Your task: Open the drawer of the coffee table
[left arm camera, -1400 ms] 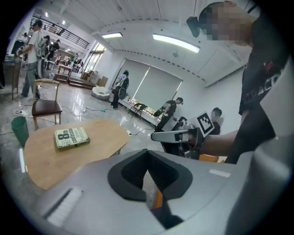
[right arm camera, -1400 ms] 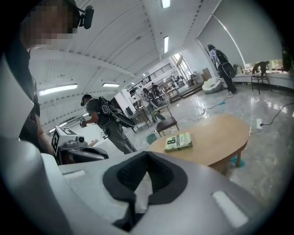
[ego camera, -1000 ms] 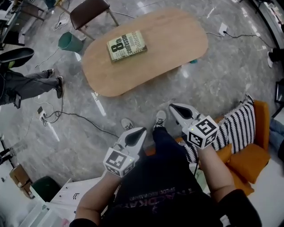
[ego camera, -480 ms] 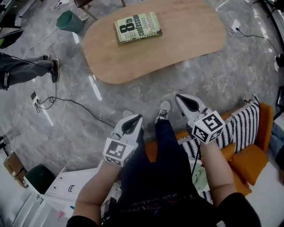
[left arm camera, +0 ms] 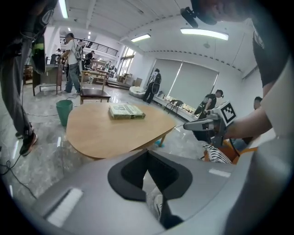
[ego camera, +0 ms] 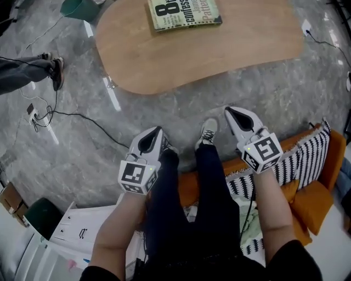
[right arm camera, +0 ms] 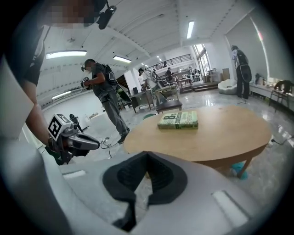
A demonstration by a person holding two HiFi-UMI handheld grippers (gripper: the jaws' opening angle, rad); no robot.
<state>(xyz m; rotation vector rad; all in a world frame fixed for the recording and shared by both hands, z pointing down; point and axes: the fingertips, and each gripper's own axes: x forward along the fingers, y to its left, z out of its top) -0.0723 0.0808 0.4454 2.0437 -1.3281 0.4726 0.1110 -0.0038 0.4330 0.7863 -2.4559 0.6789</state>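
the grey marble floor point(ego camera: 71, 159) is carrying a pale oval wooden counter point(ego camera: 181, 60), which is standing apart from both grippers, ahead of them. the left gripper point(ego camera: 152, 137) and right gripper point(ego camera: 236, 115) are hovering above the floor, jaws pressed together, gripping nothing. a green-and-cream book point(ego camera: 184, 12) is lying on the counter's far side.

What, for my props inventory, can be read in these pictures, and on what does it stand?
"8" and "confession": cover of the book on the coffee table, partly cropped.
"Patterson": same cover, small, less certain.
On the left tool and right tool: marker patterns only, no words.
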